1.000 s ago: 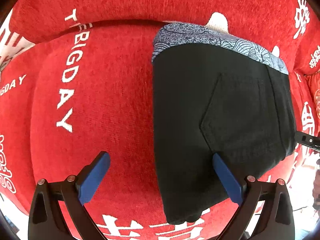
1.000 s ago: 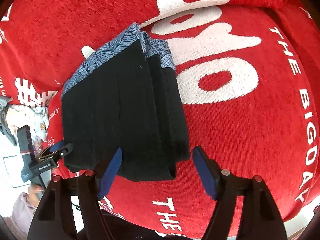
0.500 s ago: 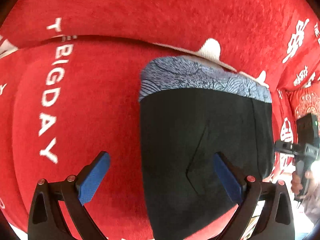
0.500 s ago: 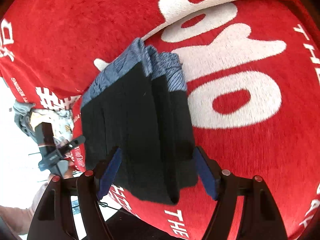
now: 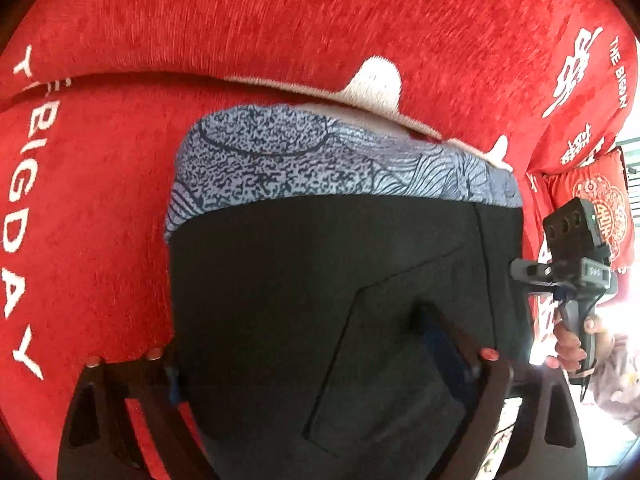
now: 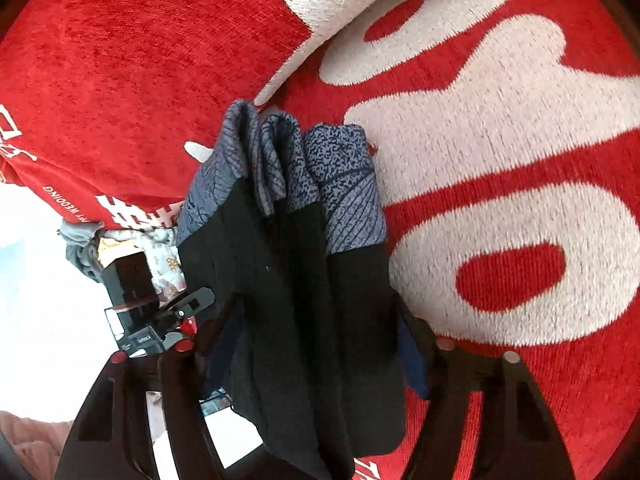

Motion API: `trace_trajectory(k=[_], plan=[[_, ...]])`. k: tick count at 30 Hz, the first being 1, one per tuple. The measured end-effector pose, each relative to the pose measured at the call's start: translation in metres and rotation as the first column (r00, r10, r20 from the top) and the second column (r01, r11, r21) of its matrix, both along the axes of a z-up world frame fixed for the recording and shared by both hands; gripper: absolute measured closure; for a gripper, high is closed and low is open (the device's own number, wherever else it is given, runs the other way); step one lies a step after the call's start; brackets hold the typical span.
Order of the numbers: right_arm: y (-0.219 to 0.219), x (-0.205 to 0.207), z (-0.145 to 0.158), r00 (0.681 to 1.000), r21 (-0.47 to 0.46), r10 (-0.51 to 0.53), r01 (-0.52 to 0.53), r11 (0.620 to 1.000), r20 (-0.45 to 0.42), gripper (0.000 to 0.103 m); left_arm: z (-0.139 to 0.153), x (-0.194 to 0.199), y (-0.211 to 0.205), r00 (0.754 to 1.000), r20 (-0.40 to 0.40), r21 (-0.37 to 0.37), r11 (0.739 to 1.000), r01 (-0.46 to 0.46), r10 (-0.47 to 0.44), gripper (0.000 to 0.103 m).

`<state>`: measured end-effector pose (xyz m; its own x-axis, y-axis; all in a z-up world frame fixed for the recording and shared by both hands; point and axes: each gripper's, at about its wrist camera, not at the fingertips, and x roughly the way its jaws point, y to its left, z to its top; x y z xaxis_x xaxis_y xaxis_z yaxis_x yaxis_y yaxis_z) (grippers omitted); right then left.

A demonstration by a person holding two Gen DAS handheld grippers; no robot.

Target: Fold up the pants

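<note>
Left wrist: folded pants point(image 5: 320, 300) on red sofa point(image 5: 100, 200)

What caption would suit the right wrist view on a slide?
Right tongs straddle the near end of the folded black pants, which rest on a red sofa cover.

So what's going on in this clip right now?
A person with a handheld gripper in each hand is folding black pants with a blue patterned waistband on a red sofa cover. The pants lie folded into a compact stack. The left gripper and right gripper each have their open fingers straddling the near edge of the stack; neither has clamped it.
</note>
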<state>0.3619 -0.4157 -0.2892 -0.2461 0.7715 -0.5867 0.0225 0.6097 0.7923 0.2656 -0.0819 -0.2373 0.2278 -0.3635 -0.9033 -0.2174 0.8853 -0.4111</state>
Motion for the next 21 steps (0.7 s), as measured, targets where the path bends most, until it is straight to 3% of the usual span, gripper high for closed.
trace_trajectory(k=[4, 7, 15, 21], plan=[[0.003, -0.003, 0.016, 1.0, -0.002, -0.002, 0.002, 1.0, 0.027, 0.051, 0.017, -0.003, -0.006, 1.0, 0.023, 0.03, 0.999, -0.016, 0.015, 0.034], [0.003, -0.007, 0.032, 0.999, 0.017, -0.012, 0.011, 1.0, 0.036, 0.055, 0.032, -0.01, -0.007, 0.999, 0.043, 0.025, 1.0, -0.007, 0.006, 0.04], [0.008, -0.042, 0.064, 1.0, 0.063, 0.006, -0.008, 0.998, 0.024, 0.056, 0.069, -0.053, 0.0, 0.999, 0.044, 0.036, 0.999, 0.015, -0.017, 0.04], [0.031, -0.09, 0.061, 0.999, 0.099, 0.01, -0.007, 0.995, -0.033, 0.057, 0.081, -0.101, 0.016, 1.0, -0.003, 0.085, 0.996, -0.012, 0.012, 0.04]])
